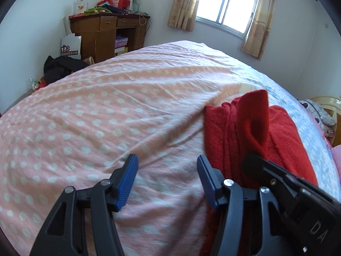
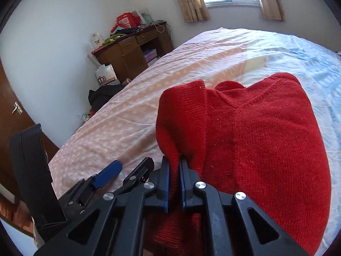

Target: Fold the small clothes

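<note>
A red knit sweater (image 2: 266,132) lies on the bed, partly folded. My right gripper (image 2: 174,166) is shut on a lifted flap of the sweater (image 2: 181,111), likely a sleeve, and holds it up above the garment. In the left wrist view the sweater (image 1: 283,140) lies at the right, and the right gripper (image 1: 251,160) shows there gripping the raised flap. My left gripper (image 1: 167,164) is open and empty, hovering over the bedsheet just left of the sweater. It also shows at the lower left of the right wrist view (image 2: 119,170).
The bed has a pink polka-dot sheet (image 1: 106,117) and a pale blue sheet (image 2: 319,64) on the right. A wooden desk (image 1: 102,34) with clutter stands at the far wall, with dark clothes (image 1: 61,66) on the floor and a window (image 1: 228,4) behind.
</note>
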A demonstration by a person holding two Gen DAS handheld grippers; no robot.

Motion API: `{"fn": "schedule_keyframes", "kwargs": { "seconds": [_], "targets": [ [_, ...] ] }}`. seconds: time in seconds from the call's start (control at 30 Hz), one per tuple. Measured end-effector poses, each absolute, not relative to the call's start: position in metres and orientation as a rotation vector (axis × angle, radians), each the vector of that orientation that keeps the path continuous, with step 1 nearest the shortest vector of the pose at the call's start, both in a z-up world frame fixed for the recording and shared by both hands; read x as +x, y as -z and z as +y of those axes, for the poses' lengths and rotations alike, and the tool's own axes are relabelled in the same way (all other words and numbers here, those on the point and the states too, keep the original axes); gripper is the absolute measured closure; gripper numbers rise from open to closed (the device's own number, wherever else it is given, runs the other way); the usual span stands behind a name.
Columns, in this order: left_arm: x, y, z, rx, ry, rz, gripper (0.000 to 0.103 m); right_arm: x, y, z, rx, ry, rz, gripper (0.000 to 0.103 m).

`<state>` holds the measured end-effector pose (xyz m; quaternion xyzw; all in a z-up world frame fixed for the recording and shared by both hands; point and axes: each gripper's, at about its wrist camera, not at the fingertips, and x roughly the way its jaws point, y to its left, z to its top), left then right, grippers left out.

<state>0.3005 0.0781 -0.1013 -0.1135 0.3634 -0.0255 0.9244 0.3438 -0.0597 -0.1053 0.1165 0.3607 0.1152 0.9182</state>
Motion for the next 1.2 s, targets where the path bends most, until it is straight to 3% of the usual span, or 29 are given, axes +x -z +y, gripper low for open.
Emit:
{"fn": "schedule_keyframes", "kwargs": {
  "seconds": [0.27,0.43,0.73,0.9,0.93,0.97,1.03,1.2],
  "targets": [
    [0.300,0.103,0.089,-0.307,0.106,0.736,0.037,0.322,0.104,-0.121,0.584,-0.490,0.707,0.090],
    [0.300,0.102,0.086,-0.301,0.104,0.734,0.037,0.289,0.106,-0.147,0.526,-0.377,0.659,0.090],
    [0.261,0.068,0.103,-0.268,0.087,0.712,0.037,0.272,0.146,-0.113,0.492,-0.441,0.814,0.090],
    [0.235,0.035,0.092,-0.164,0.134,0.670,0.021,0.248,0.138,-0.116,0.550,-0.541,0.850,0.089],
    [0.234,0.030,0.087,-0.142,0.157,0.668,0.016,0.240,0.134,-0.120,0.545,-0.534,0.828,0.079],
    [0.232,0.026,0.081,-0.125,0.183,0.666,0.013,0.234,0.131,-0.123,0.537,-0.523,0.815,0.055],
    [0.233,0.022,0.071,-0.118,0.218,0.665,0.003,0.224,0.126,-0.136,0.518,-0.456,0.792,0.027],
    [0.255,0.037,0.047,-0.168,0.274,0.757,0.003,0.217,0.116,-0.192,0.545,-0.307,0.696,0.027]
  ]
}}
